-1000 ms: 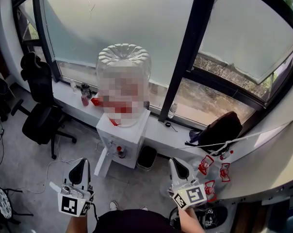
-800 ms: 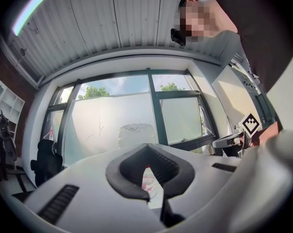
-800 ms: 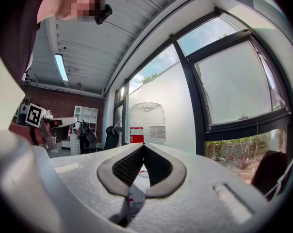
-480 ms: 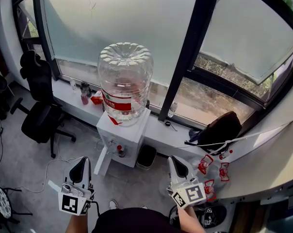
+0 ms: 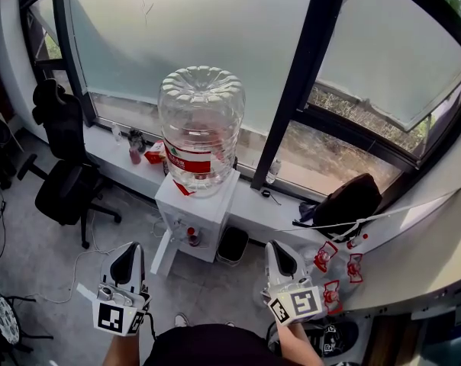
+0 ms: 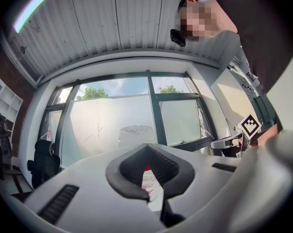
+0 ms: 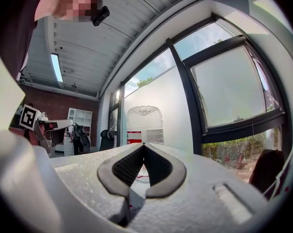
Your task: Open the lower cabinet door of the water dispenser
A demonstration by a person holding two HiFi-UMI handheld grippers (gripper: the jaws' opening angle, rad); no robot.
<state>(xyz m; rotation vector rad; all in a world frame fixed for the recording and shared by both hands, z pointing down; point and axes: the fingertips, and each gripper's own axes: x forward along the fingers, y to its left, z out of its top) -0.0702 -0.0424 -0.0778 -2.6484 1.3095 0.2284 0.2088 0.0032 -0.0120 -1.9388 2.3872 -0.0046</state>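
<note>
1. Evidently, little has changed at the water dispenser [image 5: 194, 218]. Over the last second it has only slid a touch rightward in the head view, and the upturned bottle [image 5: 201, 128] sits on top as it did.
2. The lower cabinet door [image 5: 162, 254] shows as a white panel angled out from the body's lower left, as it did a second ago. I judge it to be already swung open, though the inside of the cabinet is too small to make out.
3. The left tool [image 5: 128, 252] and the right tool [image 5: 278, 252] hang low by the person's body, well apart from the dispenser and hardly shifted. Each has its jaws closed together, with nothing between them.
4. For the task, the door lies as wanted and neither tool is at it.
</note>
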